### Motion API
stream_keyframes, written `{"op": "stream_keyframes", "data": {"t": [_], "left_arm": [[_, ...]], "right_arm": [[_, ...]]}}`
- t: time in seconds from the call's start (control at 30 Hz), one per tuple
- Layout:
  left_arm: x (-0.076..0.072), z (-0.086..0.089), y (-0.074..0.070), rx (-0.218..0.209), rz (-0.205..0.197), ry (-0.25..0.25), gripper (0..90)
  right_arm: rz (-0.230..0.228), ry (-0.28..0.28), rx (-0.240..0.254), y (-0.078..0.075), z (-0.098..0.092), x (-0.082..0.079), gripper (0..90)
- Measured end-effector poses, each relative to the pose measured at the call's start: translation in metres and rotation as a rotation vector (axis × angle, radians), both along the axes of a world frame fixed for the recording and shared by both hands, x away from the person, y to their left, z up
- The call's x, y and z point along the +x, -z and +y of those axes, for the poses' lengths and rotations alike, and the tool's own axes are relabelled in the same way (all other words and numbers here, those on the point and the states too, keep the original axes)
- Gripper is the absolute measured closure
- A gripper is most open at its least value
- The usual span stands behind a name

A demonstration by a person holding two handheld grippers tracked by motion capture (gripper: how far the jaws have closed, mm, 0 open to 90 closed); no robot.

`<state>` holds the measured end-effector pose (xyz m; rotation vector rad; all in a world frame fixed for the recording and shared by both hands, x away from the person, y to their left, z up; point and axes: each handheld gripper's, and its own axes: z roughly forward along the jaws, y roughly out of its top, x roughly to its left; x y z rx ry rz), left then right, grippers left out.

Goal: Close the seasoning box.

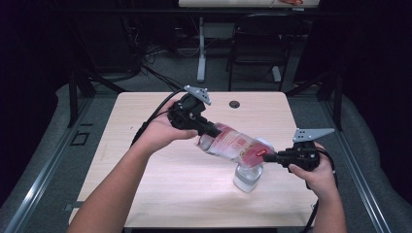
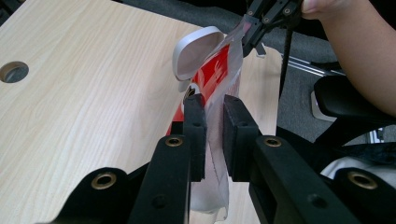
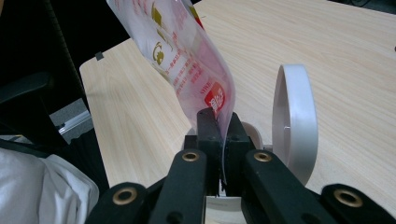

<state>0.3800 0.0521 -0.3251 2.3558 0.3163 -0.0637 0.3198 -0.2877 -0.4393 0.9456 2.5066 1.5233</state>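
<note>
We saw the table bare but for a small clear cup, which stood upright on it, toward its near right part. Whether anything lay in the cup we could not tell.

Above the cup hung the pouch, clear plastic printed in red, held in the air between both grippers. Its long axis ran from upper left down to lower right in the high view, the lower end just over the cup's rim. What the pouch held we could not tell.

The left gripper had its jaws clamped on the pouch's upper end; the left gripper view showed the film pinched between the pads and the cup's white rim beyond. The right gripper had its jaws pressed together on the lower edge; its own view showed that edge squeezed thin, with the cup beside it.
</note>
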Motion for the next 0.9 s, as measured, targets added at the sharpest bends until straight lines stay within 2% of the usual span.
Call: {"op": "stream_keyframes", "data": {"t": [0.47,0.9], "left_arm": [[0.0013,-0.0033,0.0026,-0.001,0.009,0.0,80.9],[0.0,-0.002,0.0013,-0.005,0.004,-0.002,80.9]], "right_arm": [[-0.002,0.003,-0.027,-0.0012,-0.0029,-0.0014,89.2],[-0.002,-0.003,-0.02,-0.0014,-0.0025,-0.0016,89.2]]}}
